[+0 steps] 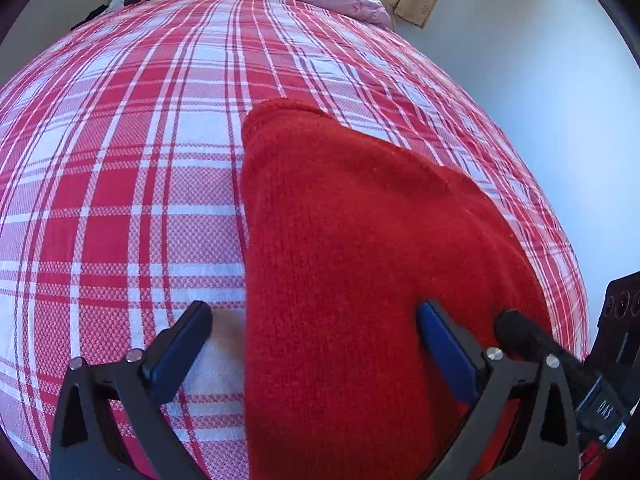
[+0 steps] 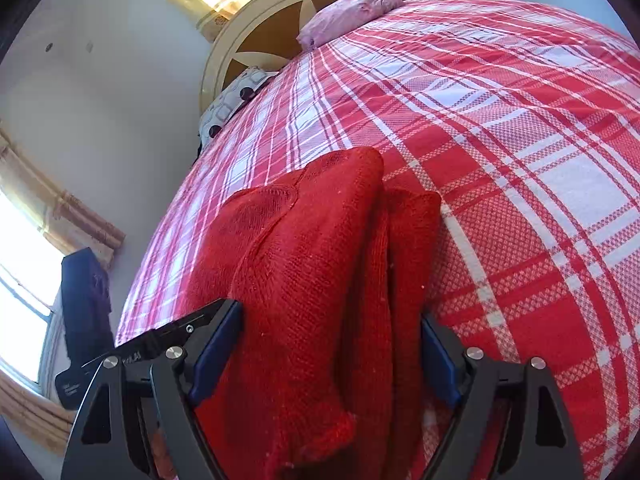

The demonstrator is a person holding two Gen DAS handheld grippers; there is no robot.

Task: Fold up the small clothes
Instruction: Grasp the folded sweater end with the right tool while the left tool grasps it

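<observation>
Currently: red knit garment (image 1: 352,248) lies bunched on plaid bed cover (image 1: 120,184). Left gripper (image 1: 316,320) jaws spread wide over its edge. Right gripper (image 2: 332,320) wide too, folds between fingers.

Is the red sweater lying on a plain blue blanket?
No, the red sweater lies on a red and white checked bedspread, with no blue blanket under it.
</observation>
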